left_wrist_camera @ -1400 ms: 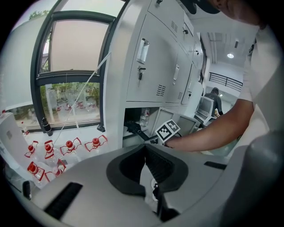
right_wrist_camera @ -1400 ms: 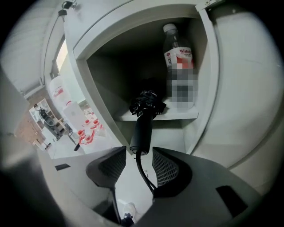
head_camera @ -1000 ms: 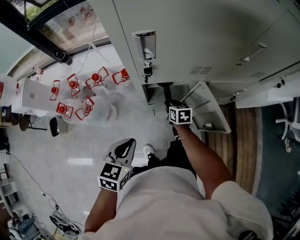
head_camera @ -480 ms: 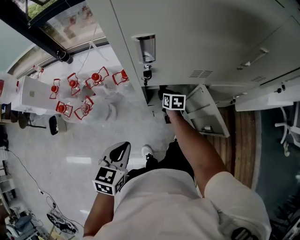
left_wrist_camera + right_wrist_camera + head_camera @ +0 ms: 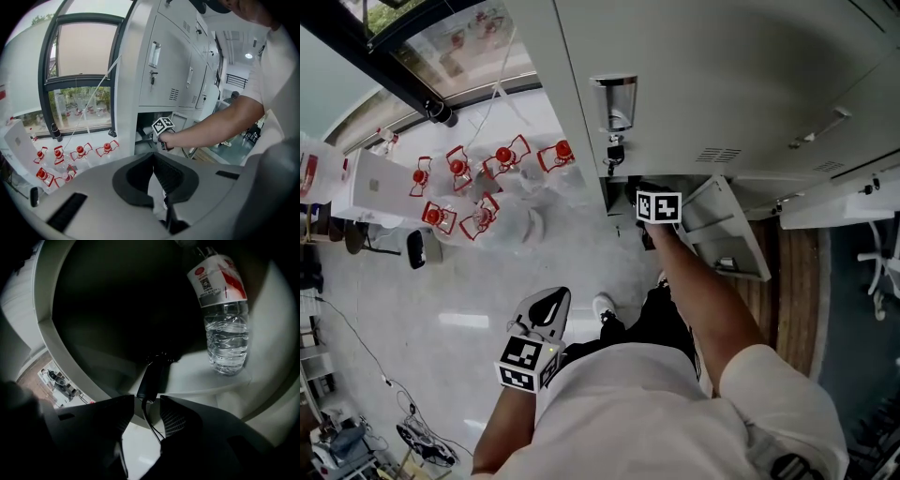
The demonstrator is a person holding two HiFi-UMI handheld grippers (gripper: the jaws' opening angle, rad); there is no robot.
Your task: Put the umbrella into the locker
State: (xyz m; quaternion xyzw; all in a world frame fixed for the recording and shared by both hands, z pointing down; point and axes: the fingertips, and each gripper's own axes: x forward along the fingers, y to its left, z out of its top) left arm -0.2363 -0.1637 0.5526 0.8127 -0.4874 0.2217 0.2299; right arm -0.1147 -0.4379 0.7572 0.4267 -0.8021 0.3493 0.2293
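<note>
Inside the locker (image 5: pixel 51 333), the umbrella (image 5: pixel 152 376) lies on the compartment floor, handle end pointing out.
Right gripper (image 5: pixel 147 411) is reaching in at the opening, jaws clamped on the tip of that dark handle, the wrist cord dangling between them. Just beside the umbrella, to its right, a water bottle (image 5: pixel 224 319) with a red and white label stands upright. The compartment door (image 5: pixel 722 230) hangs open. Left gripper (image 5: pixel 157 180) is well back by the person's waist, jaws pressed together on nothing.
</note>
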